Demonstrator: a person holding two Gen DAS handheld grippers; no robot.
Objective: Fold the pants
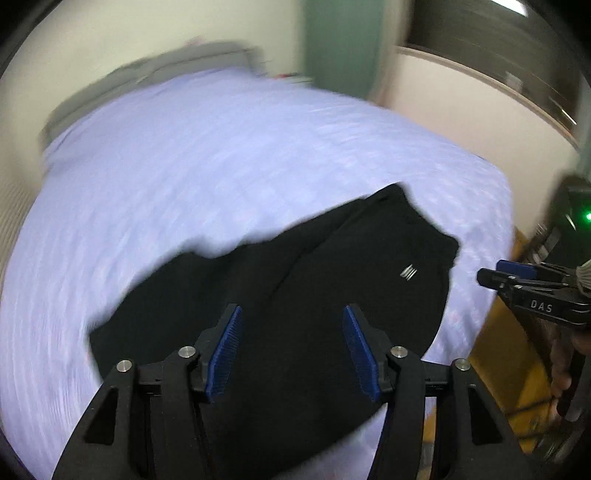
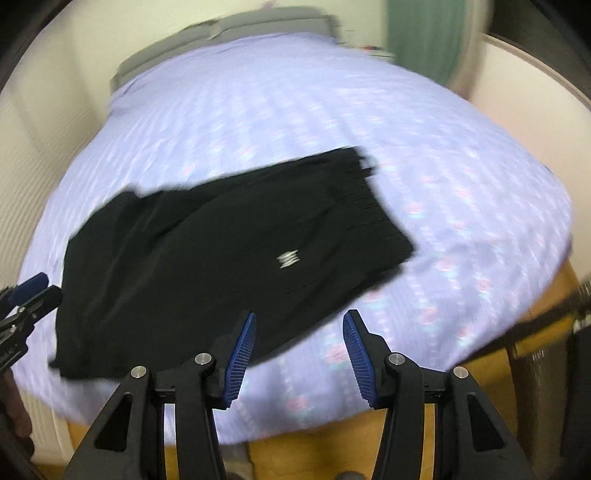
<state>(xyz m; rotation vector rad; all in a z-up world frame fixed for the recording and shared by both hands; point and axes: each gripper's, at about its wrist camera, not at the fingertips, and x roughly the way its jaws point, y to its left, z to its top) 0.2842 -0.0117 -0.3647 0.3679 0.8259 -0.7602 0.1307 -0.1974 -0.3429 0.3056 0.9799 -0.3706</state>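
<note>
Two grippers in play here. The left gripper (image 1: 291, 349), black plastic with two ribbed blue pads, had its jaws spread wide with nothing between them, hanging over the one pair of black fabric pants (image 1: 295, 295). The right gripper (image 2: 299, 347), same build with two blue pads, was also spread wide and not pinching anything, sitting over the near edge of the bed with its left pad over the hem of the pants and its right pad over bare sheet

Each one showed up in the other's camera too: the right gripper came in from the right side of the left wrist view, off to the side of the pants, and the left one poked in at the left edge of the right wrist view just beside the fabric

The pants lay loose and flat-ish on the lavender patterned bedsheet (image 2: 461, 206), running diagonally, elastic waistband toward the far right, with one small white striped logo (image 2: 288, 259) below it. Looked like one layer was doubled over, but the blur made it hard to say

Further out: one grey headboard (image 2: 229, 29) at the far end, one green curtain (image 2: 424, 33), and yellow-orange bed base (image 2: 332, 450) below the sheet
</note>
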